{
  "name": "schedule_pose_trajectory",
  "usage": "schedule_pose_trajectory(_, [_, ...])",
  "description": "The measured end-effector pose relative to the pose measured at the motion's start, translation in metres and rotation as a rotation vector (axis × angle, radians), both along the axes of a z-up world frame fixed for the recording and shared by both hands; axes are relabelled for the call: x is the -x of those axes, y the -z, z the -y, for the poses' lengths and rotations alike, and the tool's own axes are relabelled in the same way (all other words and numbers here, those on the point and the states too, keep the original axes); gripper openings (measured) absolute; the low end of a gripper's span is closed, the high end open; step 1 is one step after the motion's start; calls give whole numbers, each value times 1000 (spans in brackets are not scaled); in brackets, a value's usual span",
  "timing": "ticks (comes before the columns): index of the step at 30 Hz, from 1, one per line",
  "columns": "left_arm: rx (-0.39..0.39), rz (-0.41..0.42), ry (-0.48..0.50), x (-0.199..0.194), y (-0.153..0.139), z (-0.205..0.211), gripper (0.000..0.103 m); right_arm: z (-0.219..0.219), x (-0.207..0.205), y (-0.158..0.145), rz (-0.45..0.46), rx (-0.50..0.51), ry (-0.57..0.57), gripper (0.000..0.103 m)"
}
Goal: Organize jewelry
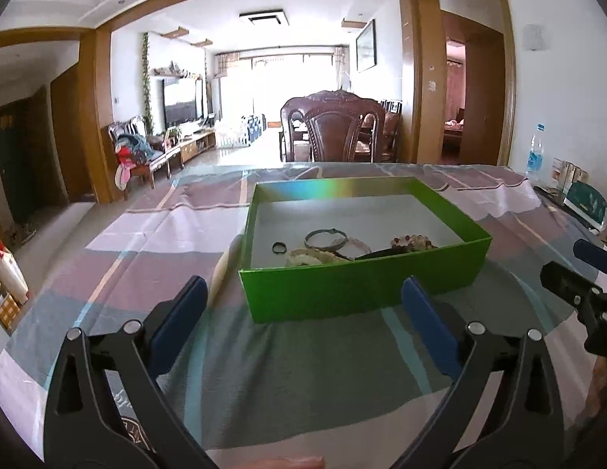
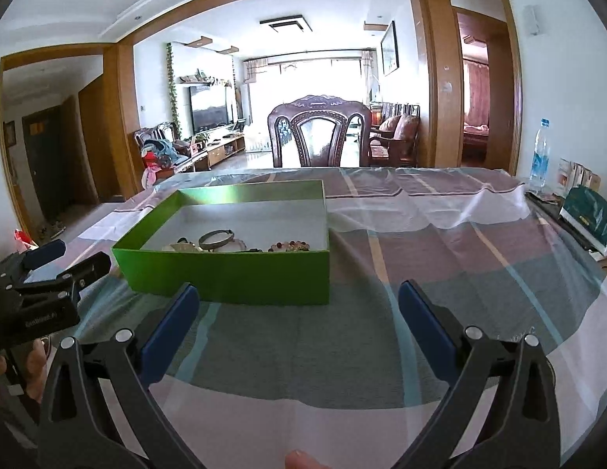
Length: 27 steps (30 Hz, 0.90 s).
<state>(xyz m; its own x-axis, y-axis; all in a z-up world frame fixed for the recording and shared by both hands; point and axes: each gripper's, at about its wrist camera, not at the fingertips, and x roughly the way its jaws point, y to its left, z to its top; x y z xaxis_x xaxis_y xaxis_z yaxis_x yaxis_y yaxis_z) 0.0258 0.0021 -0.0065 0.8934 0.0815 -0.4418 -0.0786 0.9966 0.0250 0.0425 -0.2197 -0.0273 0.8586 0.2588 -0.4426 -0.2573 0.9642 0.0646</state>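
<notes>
Left wrist view: I hold both grippers, left point(image 1: 303, 326) and right point(image 2: 297, 326), spread wide and empty. Jewelry point(image 1: 323, 244) lies in green box point(image 1: 342, 293) at twelve o'clock. Light, slippery, likely fragile; I'd pinch the bangle point(image 1: 326, 238) rim.

A glossy green cardboard box point(image 1: 354, 293) (matt grey inside) sits on smooth plaid cloth point(image 1: 303, 371), holding a metal bangle point(image 1: 326, 238).

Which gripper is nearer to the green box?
Left. The left gripper is open straight before the green box; the right gripper is open before the box's right corner, mostly over cloth.
</notes>
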Motion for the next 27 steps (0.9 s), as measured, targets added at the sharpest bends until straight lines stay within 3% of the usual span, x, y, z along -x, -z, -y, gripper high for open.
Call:
schedule_pose_trajectory(8, [-39,-7,22,2,3,8,99,-9,7,2,22,46,-13,100])
schedule_pose_trajectory(27, [-27,-23,23,-1,5,10,99,-11,8,4,19,48,-18,100])
